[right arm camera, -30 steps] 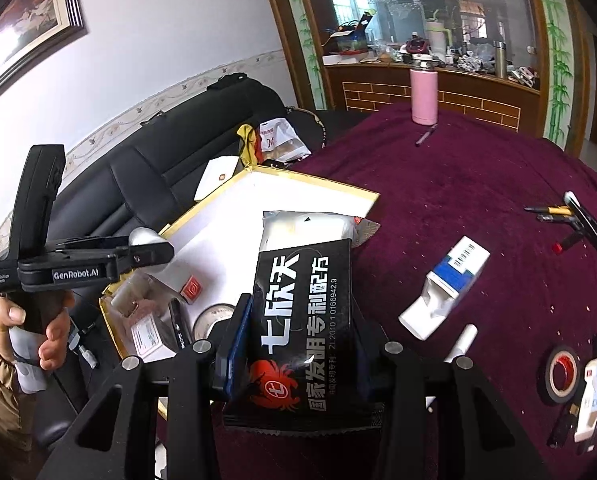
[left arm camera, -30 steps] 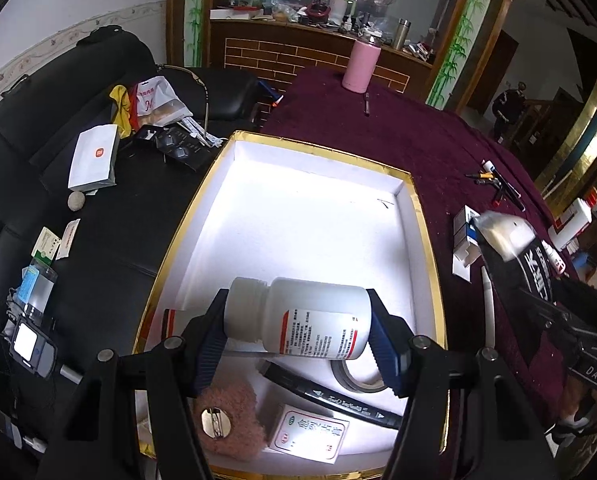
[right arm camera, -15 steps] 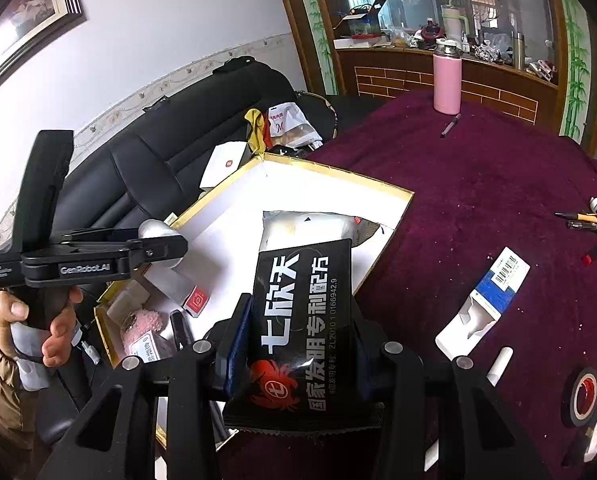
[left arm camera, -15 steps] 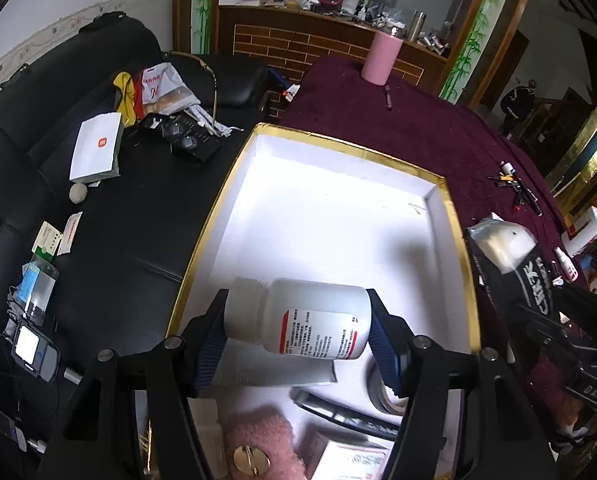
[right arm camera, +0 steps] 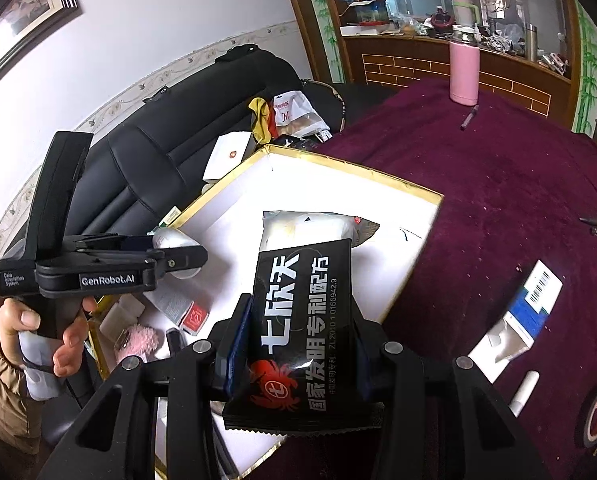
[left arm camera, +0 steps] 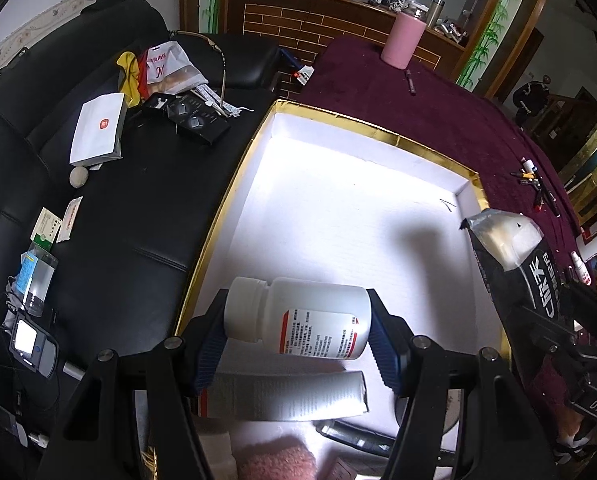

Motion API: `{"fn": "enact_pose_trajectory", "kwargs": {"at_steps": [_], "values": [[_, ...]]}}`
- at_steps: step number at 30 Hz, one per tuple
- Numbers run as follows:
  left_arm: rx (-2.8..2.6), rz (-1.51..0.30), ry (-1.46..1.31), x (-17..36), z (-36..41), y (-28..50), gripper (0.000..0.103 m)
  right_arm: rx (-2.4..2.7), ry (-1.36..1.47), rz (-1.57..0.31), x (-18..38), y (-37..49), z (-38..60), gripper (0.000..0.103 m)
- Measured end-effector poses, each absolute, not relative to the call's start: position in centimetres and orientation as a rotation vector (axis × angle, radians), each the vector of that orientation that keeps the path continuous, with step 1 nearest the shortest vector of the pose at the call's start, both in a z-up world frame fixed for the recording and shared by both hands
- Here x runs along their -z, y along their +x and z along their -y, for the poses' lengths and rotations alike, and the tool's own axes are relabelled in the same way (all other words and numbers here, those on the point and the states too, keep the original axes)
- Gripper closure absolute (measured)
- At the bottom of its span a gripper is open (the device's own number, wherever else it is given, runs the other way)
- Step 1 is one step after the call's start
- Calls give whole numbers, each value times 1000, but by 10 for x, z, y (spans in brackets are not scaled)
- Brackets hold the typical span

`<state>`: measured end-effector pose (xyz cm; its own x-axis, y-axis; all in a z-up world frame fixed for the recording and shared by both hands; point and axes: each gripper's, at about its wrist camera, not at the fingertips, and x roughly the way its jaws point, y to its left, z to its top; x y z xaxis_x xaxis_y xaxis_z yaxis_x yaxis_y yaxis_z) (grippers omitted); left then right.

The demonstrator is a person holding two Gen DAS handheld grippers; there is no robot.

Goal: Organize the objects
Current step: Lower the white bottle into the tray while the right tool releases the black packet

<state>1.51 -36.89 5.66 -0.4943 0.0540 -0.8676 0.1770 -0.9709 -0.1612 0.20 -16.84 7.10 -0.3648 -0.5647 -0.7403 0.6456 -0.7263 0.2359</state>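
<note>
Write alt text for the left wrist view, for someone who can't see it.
The left claw grips a white pill bottle sideways above a gold-rimmed white box. A tube and pink fluff lie in the box below; a black packet reaches in from the right, with a black sofa left.
</note>
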Motion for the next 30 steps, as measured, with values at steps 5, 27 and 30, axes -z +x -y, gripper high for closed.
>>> {"fn": "enact_pose_trajectory", "kwargs": {"at_steps": [5,27,30], "values": [[2616,-340,1577,-48,369,8,39,2122,1110,-117,-66,-9,183,56],[2602,-217,1647,-34,362,38,39,2080,1197,-167,-39,-30,226,56],[2593,-201,1644,-33,361,35,39,2059,1208,-180,-37,-30,235,55]]}}
